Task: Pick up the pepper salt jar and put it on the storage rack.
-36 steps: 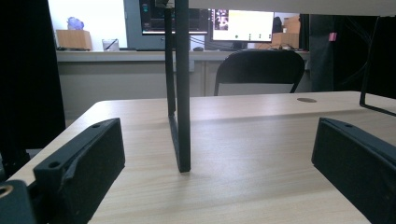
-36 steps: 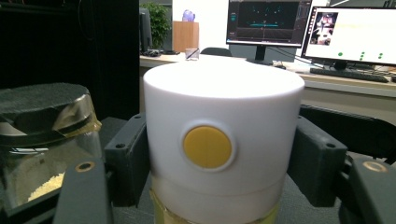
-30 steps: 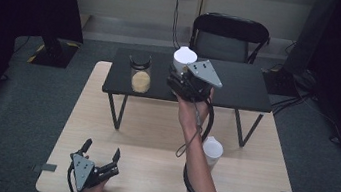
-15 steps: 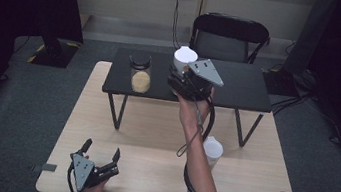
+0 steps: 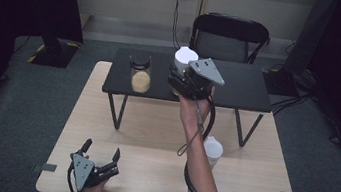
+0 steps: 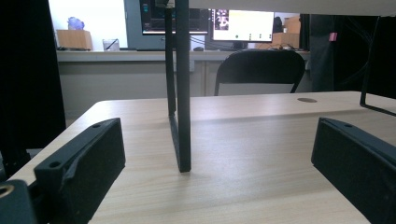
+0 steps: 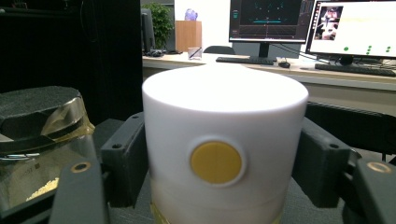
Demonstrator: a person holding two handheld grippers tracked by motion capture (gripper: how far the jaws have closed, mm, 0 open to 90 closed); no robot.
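My left claw (image 5: 99, 159) rests low at the near left corner of the wooden table (image 5: 147, 173), jaws spread wide with nothing between them; in its own view they frame bare tabletop and a black leg (image 6: 182, 116) of the stand. Further in, a black stand (image 5: 240, 88) sits across the far half of the table, and on its left part is a jar (image 5: 141, 74) with a dark lid and yellowish grains inside. Just right of the jar stands the white-lidded jar (image 5: 185, 57), and my right claw (image 5: 181, 80) is up at it: the jaws sit on both sides of the white lid (image 7: 224, 135), which bears a round yellow dot, and they have just been easing apart, though the pads look to be against the lid still. Nearer me, right of my forearm, a white cup (image 5: 213, 150) stands on the table
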